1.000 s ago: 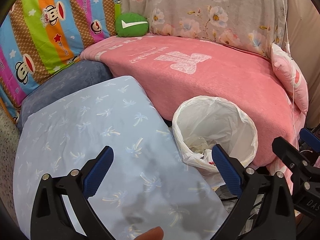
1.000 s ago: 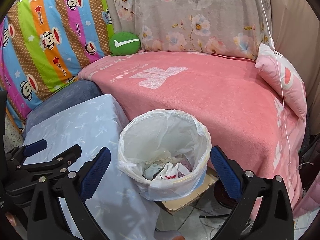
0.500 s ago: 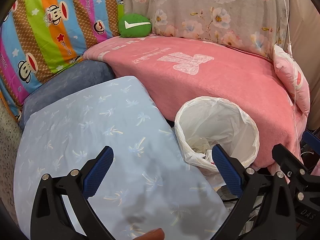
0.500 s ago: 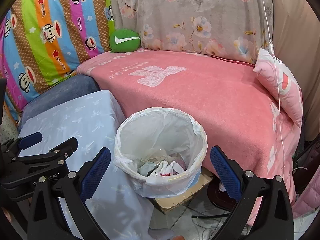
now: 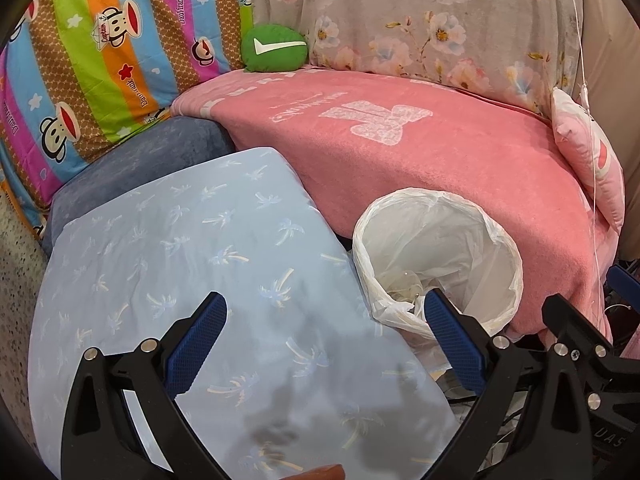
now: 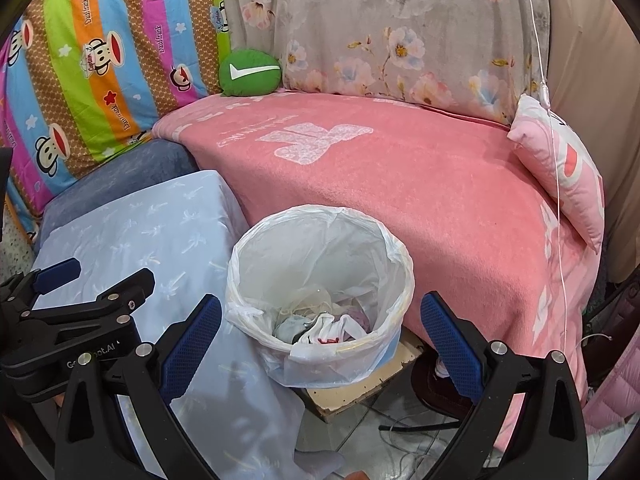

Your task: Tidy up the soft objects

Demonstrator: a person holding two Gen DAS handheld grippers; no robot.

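Note:
A small round green cushion (image 5: pixel 274 49) (image 6: pixel 250 72) with a white tick mark sits at the back of the pink blanket (image 5: pixel 420 152) (image 6: pixel 400 184), against the upright pillows. A pink pillow (image 5: pixel 592 164) (image 6: pixel 564 168) leans at the blanket's right end. A pale blue cushion (image 5: pixel 192 272) (image 6: pixel 160 236) with palm prints lies near me on the left. My left gripper (image 5: pixel 326 336) hangs open above the blue cushion, holding nothing. My right gripper (image 6: pixel 320 340) is open over the lined bin, also with nothing in it.
A bin with a white plastic liner (image 5: pixel 438 260) (image 6: pixel 320 280), holding crumpled scraps, stands between the blue cushion and the blanket. A striped monkey-print pillow (image 5: pixel 100 60) and a grey floral pillow (image 6: pixel 380 28) stand behind. A dark blue cushion (image 5: pixel 132 164) lies under the pale one. Cables run across the tiled floor (image 6: pixel 400 436).
Both grippers have crept forward and slightly left, so the bin and cushions sit a little lower and nearer in view. Their jaws stay open.

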